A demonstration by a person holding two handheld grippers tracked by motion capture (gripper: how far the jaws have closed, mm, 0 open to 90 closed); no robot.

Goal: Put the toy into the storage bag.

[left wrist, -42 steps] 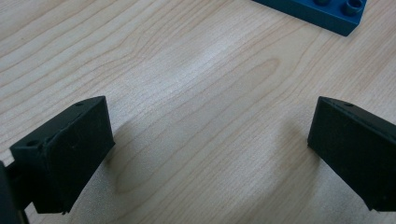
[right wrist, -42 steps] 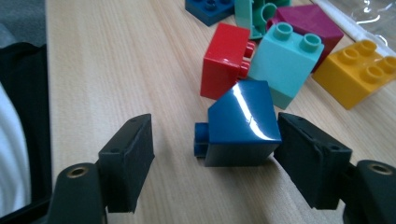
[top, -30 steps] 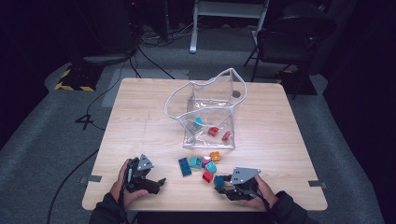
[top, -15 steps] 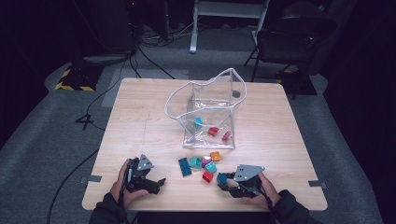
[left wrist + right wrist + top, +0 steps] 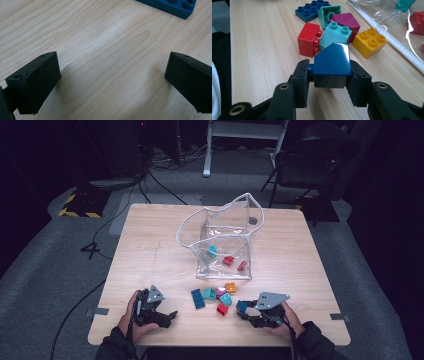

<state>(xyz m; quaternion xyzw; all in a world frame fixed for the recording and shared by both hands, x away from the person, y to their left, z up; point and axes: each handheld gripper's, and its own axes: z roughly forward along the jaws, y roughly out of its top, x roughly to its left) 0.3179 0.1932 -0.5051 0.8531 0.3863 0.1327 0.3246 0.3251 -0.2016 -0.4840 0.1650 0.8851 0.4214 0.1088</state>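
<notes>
Wooden table (image 5: 150,250); right gripper (image 5: 329,80) clamps blue block (image 5: 333,62); left gripper (image 5: 110,82) agape.

Bricks loose on the surface (image 5: 150,250): six. One flat dark blue (image 5: 197,298), two teal (image 5: 208,293) (image 5: 226,299), one magenta (image 5: 220,291), one yellow (image 5: 230,287), one red (image 5: 222,308). One further blue brick (image 5: 332,62) sits in the right tongs (image 5: 243,310). Bag (image 5: 225,237): one, clear. Inside it, three bricks: one teal (image 5: 212,251), two red (image 5: 228,260) (image 5: 242,265). Tongs: two.
</notes>
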